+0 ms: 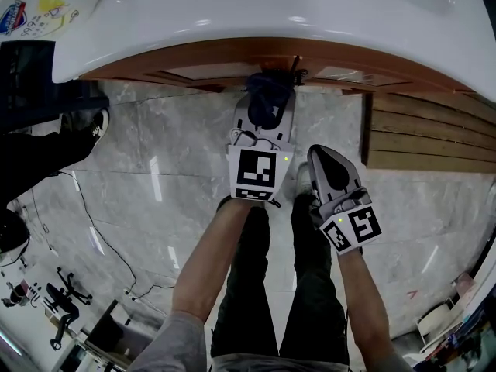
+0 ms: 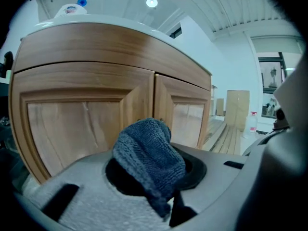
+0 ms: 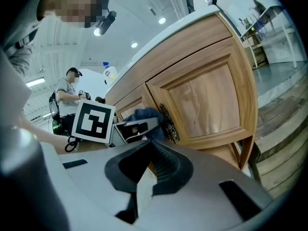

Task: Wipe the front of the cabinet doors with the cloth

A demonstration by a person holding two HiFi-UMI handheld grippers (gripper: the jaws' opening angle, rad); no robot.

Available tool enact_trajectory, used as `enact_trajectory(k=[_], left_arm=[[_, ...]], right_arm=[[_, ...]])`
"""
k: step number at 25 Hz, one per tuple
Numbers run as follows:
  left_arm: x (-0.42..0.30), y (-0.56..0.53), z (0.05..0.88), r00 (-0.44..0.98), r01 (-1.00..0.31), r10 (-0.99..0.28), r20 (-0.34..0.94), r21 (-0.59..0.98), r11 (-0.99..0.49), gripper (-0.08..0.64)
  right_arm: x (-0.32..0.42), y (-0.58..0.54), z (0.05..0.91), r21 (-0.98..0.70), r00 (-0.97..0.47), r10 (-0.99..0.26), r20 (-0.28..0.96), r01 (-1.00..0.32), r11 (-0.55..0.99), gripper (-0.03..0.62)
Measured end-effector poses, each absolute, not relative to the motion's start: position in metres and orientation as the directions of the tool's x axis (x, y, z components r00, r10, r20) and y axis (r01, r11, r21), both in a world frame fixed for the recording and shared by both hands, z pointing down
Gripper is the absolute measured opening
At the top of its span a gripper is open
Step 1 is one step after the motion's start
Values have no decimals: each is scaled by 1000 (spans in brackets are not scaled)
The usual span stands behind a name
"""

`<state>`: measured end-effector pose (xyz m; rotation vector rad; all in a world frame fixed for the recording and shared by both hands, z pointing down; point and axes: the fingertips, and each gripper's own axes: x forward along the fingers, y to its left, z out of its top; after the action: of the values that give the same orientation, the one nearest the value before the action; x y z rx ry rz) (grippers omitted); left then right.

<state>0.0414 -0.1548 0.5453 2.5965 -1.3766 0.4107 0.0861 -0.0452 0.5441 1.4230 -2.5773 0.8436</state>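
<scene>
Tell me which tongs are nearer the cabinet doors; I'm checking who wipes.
Left. The left tongs, gripping the cloth, are at the cabinet doors; the right tongs hang back, holding nothing.

The cloth [image 2: 149,153], in the left gripper's [image 1: 267,99] jaws, sits just before the cabinet doors [image 2: 86,124]; the right gripper [image 1: 324,157] is farther back from them, rightward.
</scene>
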Motion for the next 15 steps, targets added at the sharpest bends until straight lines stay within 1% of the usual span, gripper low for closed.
enact_trajectory(k=[4, 15], left_arm=[[68, -151, 549, 587, -788, -739, 331, 27, -614, 95], [68, -141, 546, 620, -766, -720, 312, 44, -641, 95]], right_arm=[[88, -42, 543, -421, -565, -758, 326, -805, 419, 9], [89, -39, 541, -417, -555, -766, 325, -811, 410, 9]])
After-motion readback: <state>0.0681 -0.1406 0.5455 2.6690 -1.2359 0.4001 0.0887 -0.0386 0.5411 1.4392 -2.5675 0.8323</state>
